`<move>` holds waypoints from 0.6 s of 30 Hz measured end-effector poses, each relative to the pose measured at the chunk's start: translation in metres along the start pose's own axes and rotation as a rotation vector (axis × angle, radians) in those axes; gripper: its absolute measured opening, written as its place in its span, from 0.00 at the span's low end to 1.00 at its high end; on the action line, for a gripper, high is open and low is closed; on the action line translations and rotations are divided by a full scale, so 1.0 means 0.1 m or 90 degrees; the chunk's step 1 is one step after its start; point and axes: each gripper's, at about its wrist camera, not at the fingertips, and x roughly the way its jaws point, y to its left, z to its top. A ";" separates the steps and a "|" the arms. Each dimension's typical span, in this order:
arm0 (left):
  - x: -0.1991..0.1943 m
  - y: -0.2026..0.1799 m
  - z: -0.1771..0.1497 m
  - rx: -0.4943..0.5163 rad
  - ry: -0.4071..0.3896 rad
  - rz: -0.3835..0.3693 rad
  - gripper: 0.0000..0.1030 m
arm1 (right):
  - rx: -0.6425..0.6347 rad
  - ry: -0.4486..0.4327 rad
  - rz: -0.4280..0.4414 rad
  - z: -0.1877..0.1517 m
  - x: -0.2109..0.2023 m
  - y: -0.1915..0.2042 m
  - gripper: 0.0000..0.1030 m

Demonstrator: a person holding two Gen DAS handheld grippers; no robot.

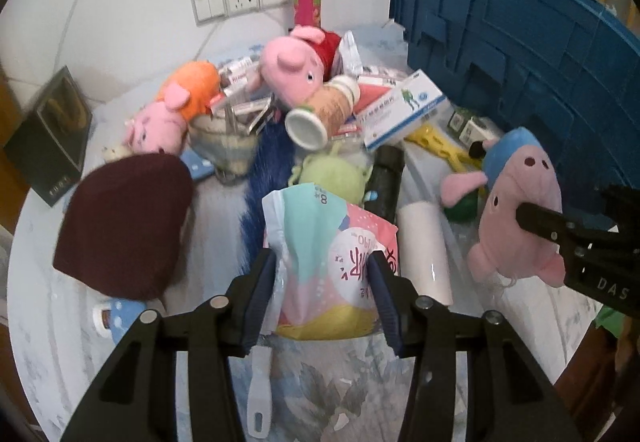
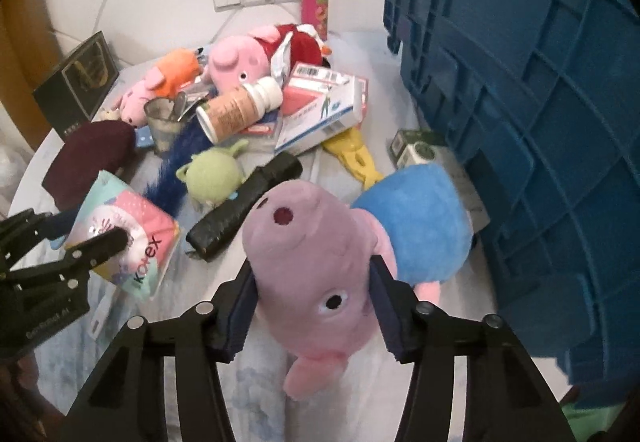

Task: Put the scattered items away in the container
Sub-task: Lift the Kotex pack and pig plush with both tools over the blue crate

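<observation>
The left gripper [image 1: 324, 294] pinches a pastel pad packet [image 1: 320, 250] across its width, its fingers closed against both soft sides, so the pack bulges a little between them. The right gripper [image 2: 314, 302] is clamped on the head of a pink pig plush in a blue shirt [image 2: 320, 254], the body hanging forward beyond the fingers; squeezing the firm head probably gives a surer hold than the floppy limbs would. Both held things sit just above the worktop [image 1: 48, 282], which is draped in a pale patterned cloth. Just beyond them lie a black flashlight [image 2: 244, 202], a green plush ball [image 2: 214, 174], a maroon cap [image 1: 124, 226] and a white roll [image 1: 424, 246]. Farther back a heap remains: a toppled pill bottle [image 2: 240, 108], medicine boxes [image 2: 320, 114], a metal cup [image 2: 164, 122], and two more pig plushes [image 1: 292, 62]. The blue crate [image 2: 520, 122] stands at the right, its ribbed wall facing the cameras; its inside is hidden, so what it holds cannot be told. Most clutter lies outside it.
</observation>
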 end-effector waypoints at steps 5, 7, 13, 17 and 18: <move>0.03 -0.02 -0.01 0.001 0.007 0.002 0.45 | 0.008 0.019 0.014 -0.07 0.08 -0.04 0.51; 0.07 -0.03 -0.04 0.004 0.015 0.003 0.45 | 0.012 0.028 0.019 -0.14 0.11 -0.05 0.51; 0.19 -0.07 -0.13 0.014 0.041 0.003 0.45 | 0.038 0.053 0.043 -0.42 0.10 -0.15 0.52; 0.26 -0.09 -0.16 0.021 0.054 0.001 0.45 | 0.077 0.049 0.075 -0.52 -0.03 -0.26 0.61; 0.27 -0.10 -0.16 0.021 0.055 0.000 0.45 | 0.087 0.040 0.080 -0.51 -0.11 -0.29 0.62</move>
